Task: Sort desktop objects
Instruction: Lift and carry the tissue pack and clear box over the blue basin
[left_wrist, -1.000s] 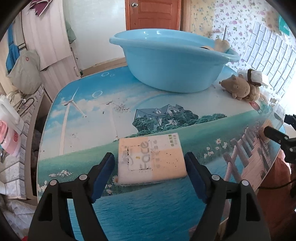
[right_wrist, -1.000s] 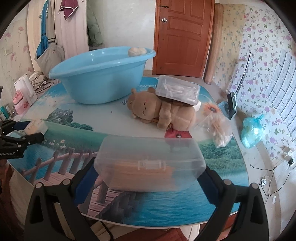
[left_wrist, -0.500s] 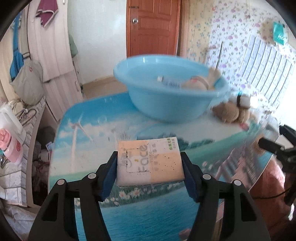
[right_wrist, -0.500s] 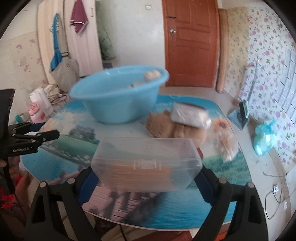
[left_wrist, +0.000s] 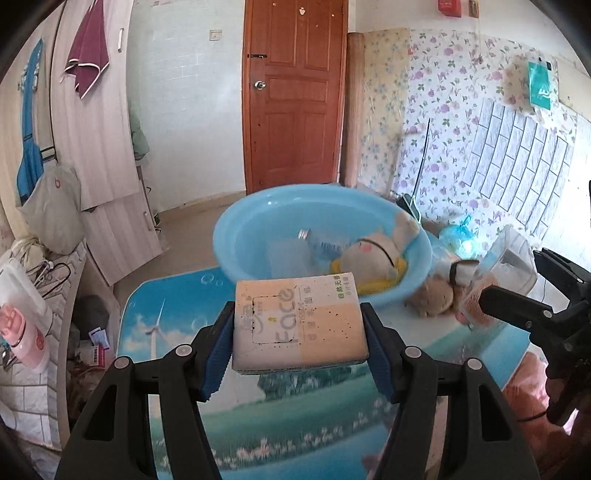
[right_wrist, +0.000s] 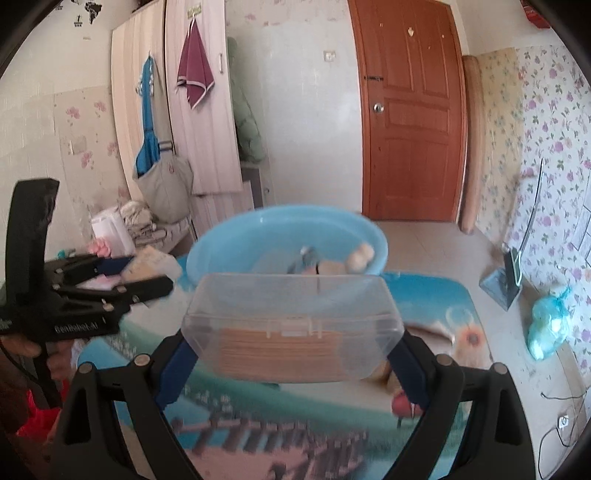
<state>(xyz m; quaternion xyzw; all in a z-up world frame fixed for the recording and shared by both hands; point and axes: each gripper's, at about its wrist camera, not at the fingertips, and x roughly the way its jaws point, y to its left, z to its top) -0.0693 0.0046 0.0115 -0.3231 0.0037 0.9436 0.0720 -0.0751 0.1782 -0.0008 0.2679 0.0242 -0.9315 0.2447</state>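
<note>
1. a table covered in a glossy printed scene of sky, windmills, meadow and water stood in a room with floral wallpaper, a panelled wooden door and a pale wardrobe hung with a maroon towel.
2. a round, smooth light-blue plastic basin sat at the table's far end, holding a soft plush toy, a bottle and other items too blurred to name.
3. the left gripper was clamped by its blue-padded jaws on a soft rectangular tissue pack, peach and white with "face" printed on it, held in the air above the table and short of the basin.
4. the right gripper was closed on a clear, rounded plastic box with tan contents inside, held above the table in front of the basin.
5. a brown plush animal lay on the table just beside the basin.
</note>
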